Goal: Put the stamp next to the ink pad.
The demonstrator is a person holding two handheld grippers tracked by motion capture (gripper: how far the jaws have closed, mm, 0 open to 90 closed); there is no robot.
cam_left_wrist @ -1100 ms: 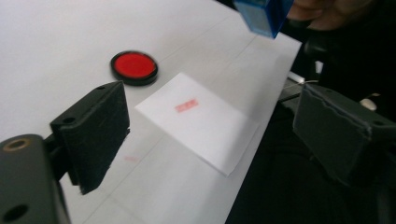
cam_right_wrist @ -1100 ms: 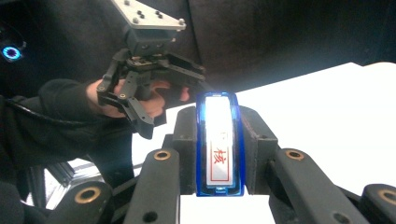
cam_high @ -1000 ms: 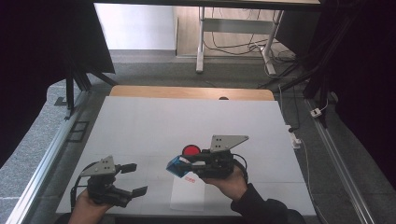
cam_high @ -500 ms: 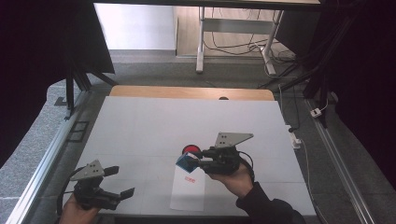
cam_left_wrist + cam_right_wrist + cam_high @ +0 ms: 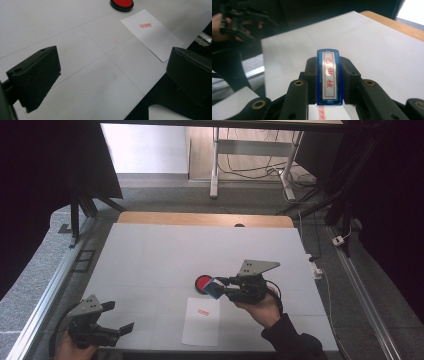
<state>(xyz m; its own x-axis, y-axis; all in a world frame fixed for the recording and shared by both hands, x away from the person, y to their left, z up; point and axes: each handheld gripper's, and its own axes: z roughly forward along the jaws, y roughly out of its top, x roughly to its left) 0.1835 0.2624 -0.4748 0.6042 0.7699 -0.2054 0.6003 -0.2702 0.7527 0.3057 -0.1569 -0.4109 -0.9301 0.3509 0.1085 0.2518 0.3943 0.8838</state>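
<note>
Grippers sit apart in the high view: the right gripper hovers over the white table with its jaws clamped on a blue stamp, just beside the red ink pad and above the paper sheet; the left gripper rests at the near left edge. Left gripper view: jaws spread wide, having just been opening, nothing between them, the sheet and its red imprint ahead. Right gripper view: the stamp is pinched between both jaws, label with red characters facing the camera.
</note>
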